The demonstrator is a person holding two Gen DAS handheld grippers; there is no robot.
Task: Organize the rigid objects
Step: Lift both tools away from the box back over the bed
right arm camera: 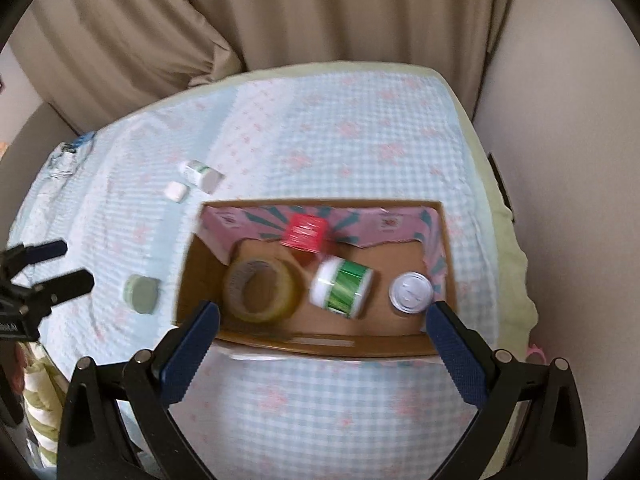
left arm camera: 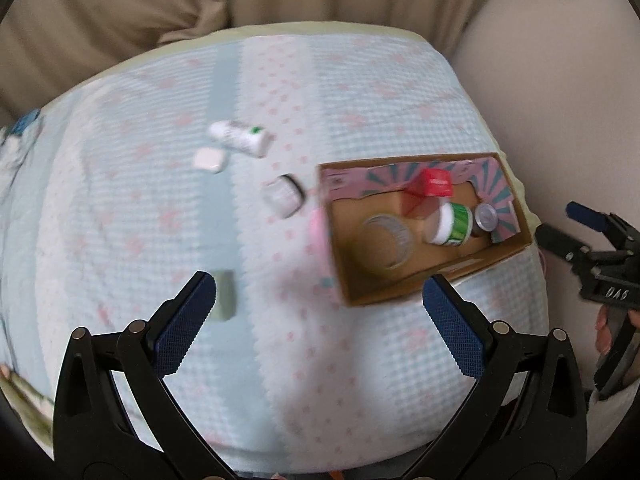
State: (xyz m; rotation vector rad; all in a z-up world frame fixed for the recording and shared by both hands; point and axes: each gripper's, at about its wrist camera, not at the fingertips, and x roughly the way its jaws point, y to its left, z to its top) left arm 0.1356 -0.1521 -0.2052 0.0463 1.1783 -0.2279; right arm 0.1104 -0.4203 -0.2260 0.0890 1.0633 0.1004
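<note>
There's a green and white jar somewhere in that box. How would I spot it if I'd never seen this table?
Find the open cardboard box on the checked cloth. Four things lie inside; the green and white jar lies on its side in the middle, between the tape roll and a small silver-topped container. Its green-striped body and white lid set it apart from the red-capped item behind it.

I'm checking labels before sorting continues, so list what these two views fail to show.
- White bottle on the bedspread: label text lost to motion blur in the left wrist view, too small in the right.
- Red-capped container in the cardboard box: body blurred, hidden below its cap.
- Small white-and-black object: blurred in the left view, not seen in the right.
- Green round tin: partly behind the left gripper's finger.
</note>
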